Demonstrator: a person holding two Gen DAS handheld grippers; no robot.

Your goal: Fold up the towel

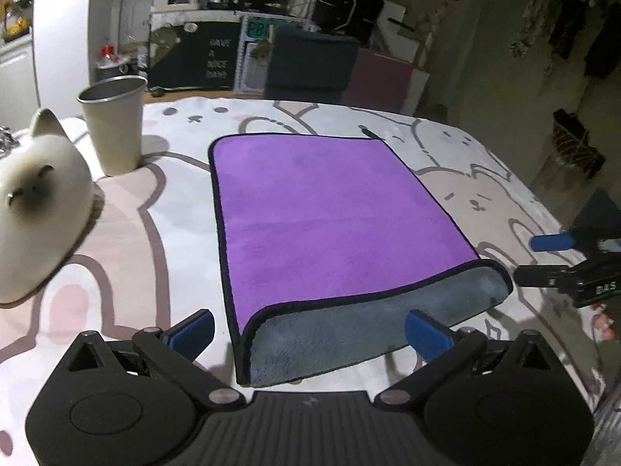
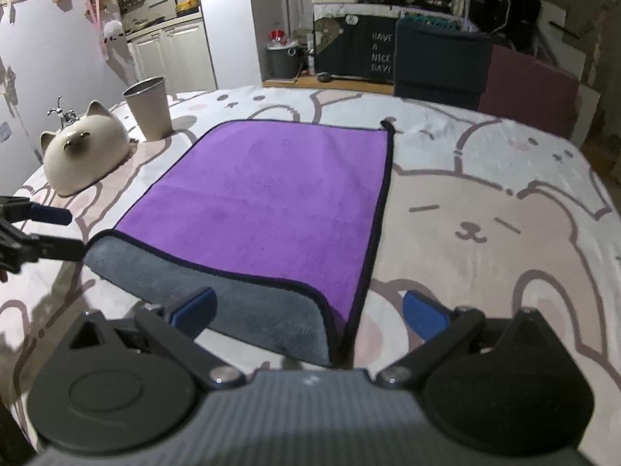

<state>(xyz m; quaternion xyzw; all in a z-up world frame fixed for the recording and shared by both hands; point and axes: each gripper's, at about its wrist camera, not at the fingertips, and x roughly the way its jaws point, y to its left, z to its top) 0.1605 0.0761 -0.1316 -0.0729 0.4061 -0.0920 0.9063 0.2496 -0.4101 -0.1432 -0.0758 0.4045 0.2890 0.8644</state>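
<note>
A purple towel with a black hem lies flat on the table. Its near edge is turned over and shows the grey underside. It also shows in the right wrist view, grey flap nearest. My left gripper is open, its blue pads either side of the near left corner, just above it. My right gripper is open over the near right corner. It also shows in the left wrist view at the towel's right. The left gripper shows in the right wrist view.
A beige cup and a white ceramic cat stand left of the towel. The tablecloth has a bear pattern. A dark chair and shelves stand beyond the far table edge.
</note>
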